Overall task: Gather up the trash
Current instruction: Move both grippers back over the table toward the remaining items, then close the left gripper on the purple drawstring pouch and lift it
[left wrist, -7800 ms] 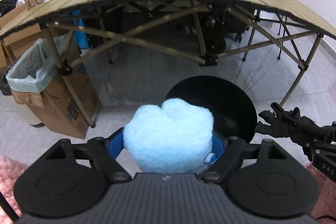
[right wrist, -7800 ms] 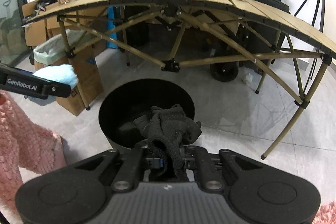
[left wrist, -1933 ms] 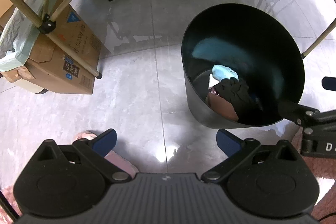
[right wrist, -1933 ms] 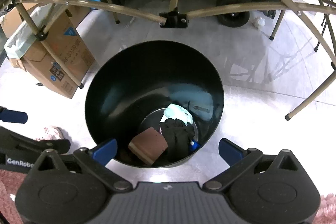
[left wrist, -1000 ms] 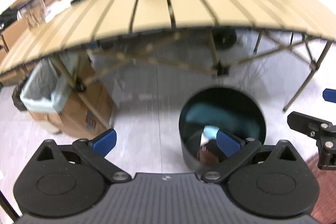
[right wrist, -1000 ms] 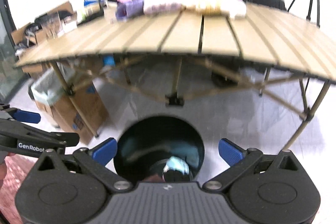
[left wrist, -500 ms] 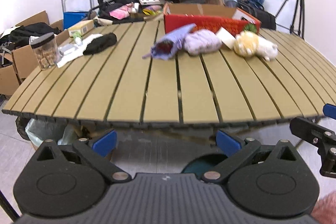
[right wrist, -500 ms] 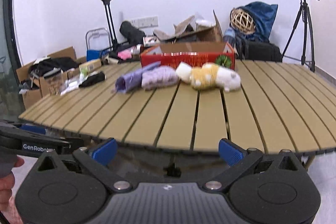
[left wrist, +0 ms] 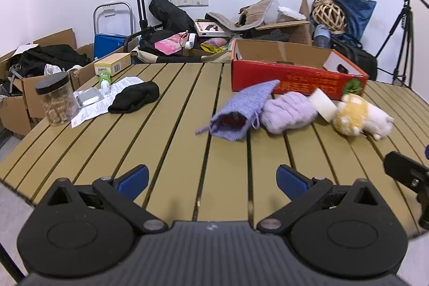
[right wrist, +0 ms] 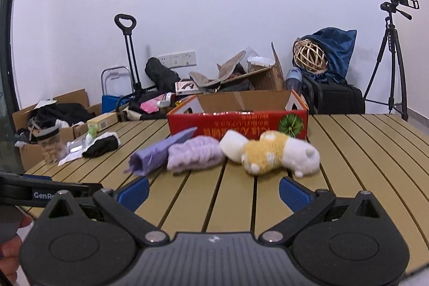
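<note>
Much is left: a purple pouch [left wrist: 239, 109], lilac bundle [left wrist: 289, 111] and yellow-white plush [right wrist: 278, 156] lie on the surface [left wrist: 174, 130] just before the red box [left wrist: 295, 74]. The left gripper [left wrist: 211, 177] and right gripper [right wrist: 213, 192] both gape empty.

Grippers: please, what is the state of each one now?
Left gripper: open, holding nothing.
Right gripper: open, holding nothing.
</note>
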The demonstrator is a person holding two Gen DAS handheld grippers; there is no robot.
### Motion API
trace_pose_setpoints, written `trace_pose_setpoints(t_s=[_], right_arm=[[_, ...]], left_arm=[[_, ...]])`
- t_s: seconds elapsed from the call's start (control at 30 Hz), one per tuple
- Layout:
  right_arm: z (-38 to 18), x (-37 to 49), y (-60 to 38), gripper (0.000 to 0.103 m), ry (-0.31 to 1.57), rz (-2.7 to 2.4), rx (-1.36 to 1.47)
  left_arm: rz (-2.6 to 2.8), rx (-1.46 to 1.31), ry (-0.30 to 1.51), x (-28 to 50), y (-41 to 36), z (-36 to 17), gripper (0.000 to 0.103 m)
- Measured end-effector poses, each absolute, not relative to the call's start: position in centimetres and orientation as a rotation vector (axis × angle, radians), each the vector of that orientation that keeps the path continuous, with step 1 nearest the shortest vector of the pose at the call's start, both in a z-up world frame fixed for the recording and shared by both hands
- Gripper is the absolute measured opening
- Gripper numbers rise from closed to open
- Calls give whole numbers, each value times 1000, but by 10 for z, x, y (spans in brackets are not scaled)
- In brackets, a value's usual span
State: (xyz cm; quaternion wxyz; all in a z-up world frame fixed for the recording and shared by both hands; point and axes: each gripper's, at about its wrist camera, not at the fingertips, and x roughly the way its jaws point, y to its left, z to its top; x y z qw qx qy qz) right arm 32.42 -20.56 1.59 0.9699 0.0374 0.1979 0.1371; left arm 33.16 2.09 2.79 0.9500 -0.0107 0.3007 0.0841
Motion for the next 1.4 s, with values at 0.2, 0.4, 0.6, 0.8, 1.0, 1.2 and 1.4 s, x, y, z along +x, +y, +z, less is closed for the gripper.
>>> trace_pose_setpoints(t_s=[0.2,0.4,0.6,0.8,1.0,1.2,1.4], right_arm=[[6,362,-206,103,414,263,86],[1,394,-207,103,430,257,109],[0,419,-206,103,431,249,129],[-5,437,-193,103,440,258,111],[-9,451,-175,103,446,277,102],[-12,456,-162,103,456,298,112],[-15,461,-154,103,470,308,143]], left_arm=[[162,-15,614,383,22,19,103],[160,85,622,430,16,3,103],[144,134,622,462,17,-12,103],[99,105,625,480,26,-19,103],[21,63,661,483,30,-24,57],[17,85,615,471,33,-17,31],[67,66,571,457,54,-1,29]])
